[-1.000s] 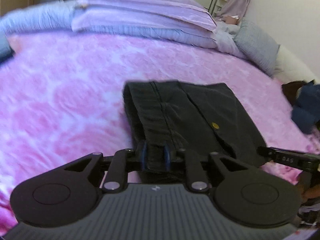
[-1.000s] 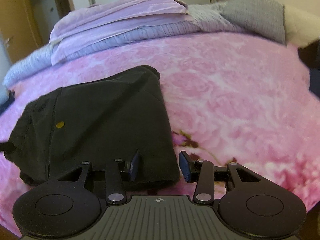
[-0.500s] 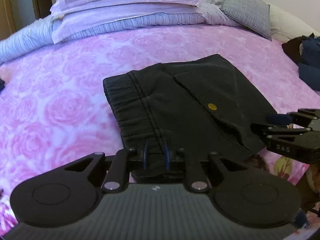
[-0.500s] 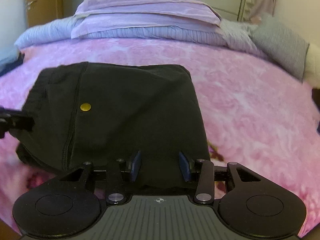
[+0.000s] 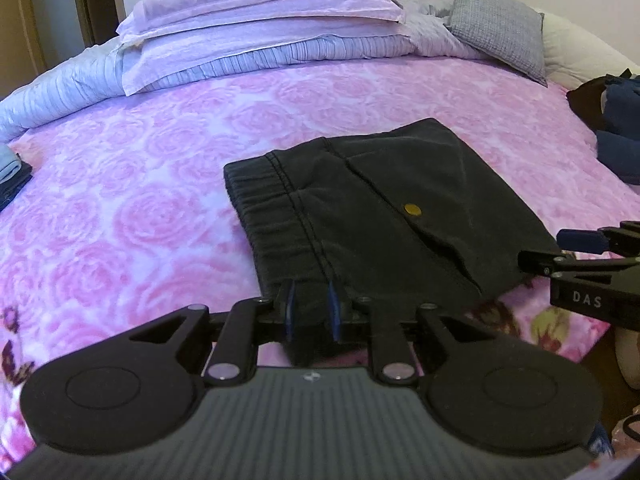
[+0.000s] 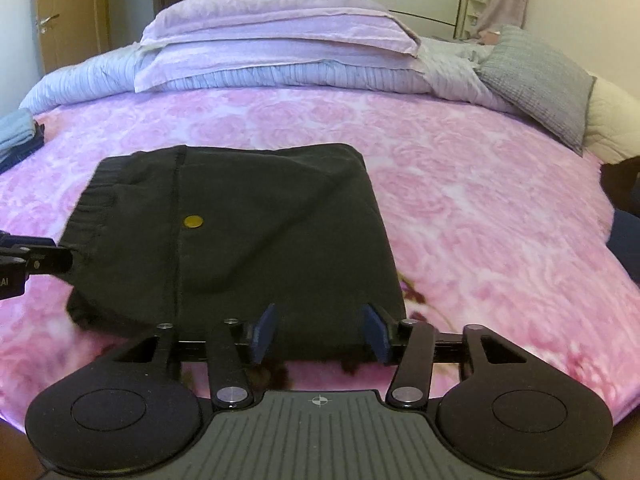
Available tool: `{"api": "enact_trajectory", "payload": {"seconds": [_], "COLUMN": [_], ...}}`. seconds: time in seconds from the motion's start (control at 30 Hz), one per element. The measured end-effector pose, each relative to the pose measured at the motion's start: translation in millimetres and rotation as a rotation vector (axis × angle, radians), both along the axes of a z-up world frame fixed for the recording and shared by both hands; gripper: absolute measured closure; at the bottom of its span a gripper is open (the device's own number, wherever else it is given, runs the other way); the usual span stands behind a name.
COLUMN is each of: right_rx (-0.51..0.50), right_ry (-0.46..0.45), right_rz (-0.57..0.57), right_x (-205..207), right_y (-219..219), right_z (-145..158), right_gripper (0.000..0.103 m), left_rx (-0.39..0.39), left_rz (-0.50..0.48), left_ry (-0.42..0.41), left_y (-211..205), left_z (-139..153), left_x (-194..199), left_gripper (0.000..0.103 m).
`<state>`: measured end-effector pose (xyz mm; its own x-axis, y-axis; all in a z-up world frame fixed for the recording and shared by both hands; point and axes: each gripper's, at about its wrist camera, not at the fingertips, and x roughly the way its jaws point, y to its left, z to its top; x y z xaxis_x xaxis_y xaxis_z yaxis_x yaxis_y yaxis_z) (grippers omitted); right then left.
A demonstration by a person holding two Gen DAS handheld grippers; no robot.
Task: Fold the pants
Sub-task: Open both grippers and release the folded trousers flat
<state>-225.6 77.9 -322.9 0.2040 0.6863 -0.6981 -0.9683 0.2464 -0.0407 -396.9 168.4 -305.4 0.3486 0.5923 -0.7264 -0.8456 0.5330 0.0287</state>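
Note:
Black pants (image 5: 400, 208) lie folded into a compact rectangle on the pink rose bedspread (image 5: 120, 200). Their elastic waistband is on the left, and a brass button (image 5: 412, 209) shows on the pocket. My left gripper (image 5: 310, 312) is shut on the near waistband corner, with dark fabric bunched between its blue pads. In the right wrist view the pants (image 6: 260, 232) fill the middle. My right gripper (image 6: 320, 332) stands open, its fingers either side of the near folded edge. Each gripper's tips show in the other's view, the right gripper (image 5: 576, 248) and the left gripper (image 6: 36, 260).
Stacked lilac pillows (image 5: 260, 20) and a striped duvet lie across the head of the bed, with a grey cushion (image 5: 496, 40) to the right. Dark clothes (image 5: 616, 128) sit at the right edge, and folded garments (image 5: 12, 172) at the left edge.
Both grippers have settled squarely at the pants' near edge. The right gripper shifted left from the right corner and its fingers spread wider. The left gripper keeps its hold.

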Motion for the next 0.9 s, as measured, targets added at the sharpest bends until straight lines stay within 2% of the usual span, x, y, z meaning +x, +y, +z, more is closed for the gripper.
{"api": "enact_trajectory", "payload": {"seconds": [0.23,0.53,0.67,0.8,0.9], "right_rx": [0.017,0.061,0.054,0.028,-0.004], "right_ry": [0.006,-0.023,-0.021,0.028,0.060], "right_rz": [-0.027,-0.042,-0.050,-0.110,-0.165], "right_x": [-21,-54,-56,-34,-14], "right_y": [-37,-71,-75,-75,-73], "right_z": [22,48,45,28,13], "right_gripper": [0.054,0.053,0.053,0.053,0.053], "left_rx": [0.017,0.055,0.065,0.020,-0.019], "left_rz": [0.009,-0.002,-0.008,0.016,0.042], "left_ry": [-0.019,-0.104,-0.135,-0.173,-0.159], "left_y": [-35,-70,-66,-47,-26], "left_z": [16,37,36,20,8], "left_x": [-31,-76,-86,-93,-95], "left_gripper": [0.087,0.085,0.085,0.085,0.085]}}
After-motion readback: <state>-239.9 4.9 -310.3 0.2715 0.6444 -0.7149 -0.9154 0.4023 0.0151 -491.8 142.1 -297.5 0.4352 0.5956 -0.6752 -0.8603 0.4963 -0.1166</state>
